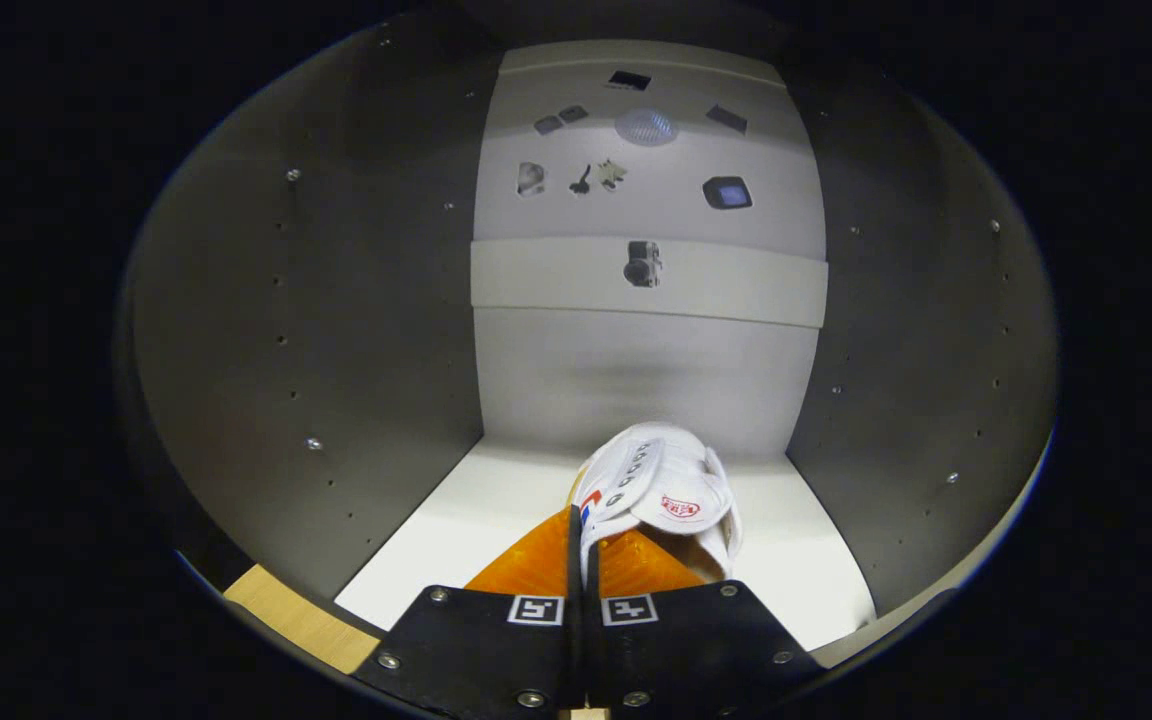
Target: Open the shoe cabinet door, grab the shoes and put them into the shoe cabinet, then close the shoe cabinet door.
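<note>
One shoe is seen, white, inside the cabinet and held just above its white floor. The gripper is closed narrow, both fingers pinched on the shoe's side wall. From the fingers the shoe extends toward 12 o'clock. One shelf is mounted beyond, further toward 12. Two side walls are counted.

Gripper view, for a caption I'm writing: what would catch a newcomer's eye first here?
First the white shoe, pinched at its edge between the fingers of the gripper and reaching ahead of them over the white cabinet floor. Then the grey side walls closing in on both sides of it. Beyond the shoe, the pale back panel rises, with a few small dark shapes high on it that are too small to identify.
</note>
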`<state>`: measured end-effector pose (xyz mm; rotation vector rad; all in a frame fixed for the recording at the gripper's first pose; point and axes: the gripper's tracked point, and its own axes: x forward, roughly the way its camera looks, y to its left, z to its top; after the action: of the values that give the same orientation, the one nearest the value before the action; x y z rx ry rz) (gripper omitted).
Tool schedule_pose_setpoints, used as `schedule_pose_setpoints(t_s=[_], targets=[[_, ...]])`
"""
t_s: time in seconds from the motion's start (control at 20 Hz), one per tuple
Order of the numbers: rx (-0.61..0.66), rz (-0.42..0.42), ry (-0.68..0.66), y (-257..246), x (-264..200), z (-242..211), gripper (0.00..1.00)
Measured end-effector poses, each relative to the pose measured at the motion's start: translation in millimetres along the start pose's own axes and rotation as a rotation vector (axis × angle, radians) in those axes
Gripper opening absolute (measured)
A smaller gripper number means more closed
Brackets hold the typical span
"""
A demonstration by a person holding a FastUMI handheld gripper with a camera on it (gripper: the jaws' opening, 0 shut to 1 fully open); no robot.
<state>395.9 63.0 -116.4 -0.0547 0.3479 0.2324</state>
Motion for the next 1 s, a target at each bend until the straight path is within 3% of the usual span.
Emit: schedule_pose_setpoints(t_s=[0.35,0.75,1.0], targets=[[0.071,0.009,0.064,-1,5,-15,0.01],[0.058,-0.021,0.048,-4,-5,-8,0.23],[0.054,-0.042,-0.005,-3,-29,4,0.27]])
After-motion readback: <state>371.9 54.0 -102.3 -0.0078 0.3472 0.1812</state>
